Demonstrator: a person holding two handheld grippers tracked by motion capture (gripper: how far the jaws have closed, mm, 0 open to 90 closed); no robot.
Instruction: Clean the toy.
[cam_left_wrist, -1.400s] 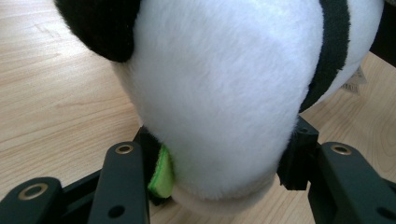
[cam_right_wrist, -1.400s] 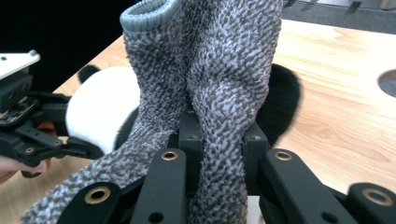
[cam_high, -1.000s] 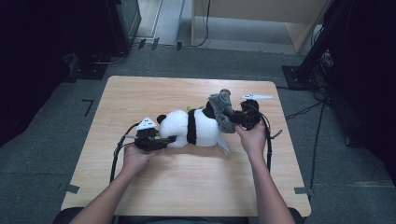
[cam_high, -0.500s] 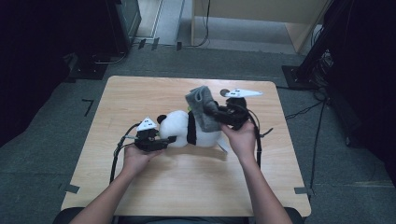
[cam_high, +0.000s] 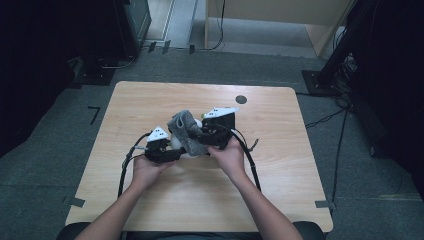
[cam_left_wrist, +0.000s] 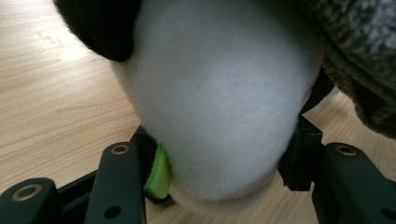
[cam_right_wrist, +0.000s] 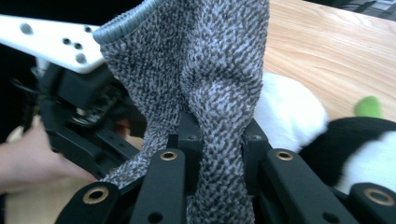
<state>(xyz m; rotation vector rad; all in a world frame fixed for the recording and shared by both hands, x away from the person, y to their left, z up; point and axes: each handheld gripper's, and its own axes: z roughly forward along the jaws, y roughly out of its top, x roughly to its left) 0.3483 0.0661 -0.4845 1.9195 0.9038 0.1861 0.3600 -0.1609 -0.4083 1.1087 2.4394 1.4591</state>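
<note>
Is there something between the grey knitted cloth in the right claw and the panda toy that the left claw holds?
Nothing visible does. The right claw is shut on the grey knitted cloth, which hangs right beside the panda toy clamped in the left claw. Only bare table lies around them.

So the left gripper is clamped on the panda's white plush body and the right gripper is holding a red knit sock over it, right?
Not quite: the sock is grey, not red, as the right gripper view shows, pinched between the right gripper jaws. The rest holds: the left gripper is clamped on the panda and its white plush body.
</note>
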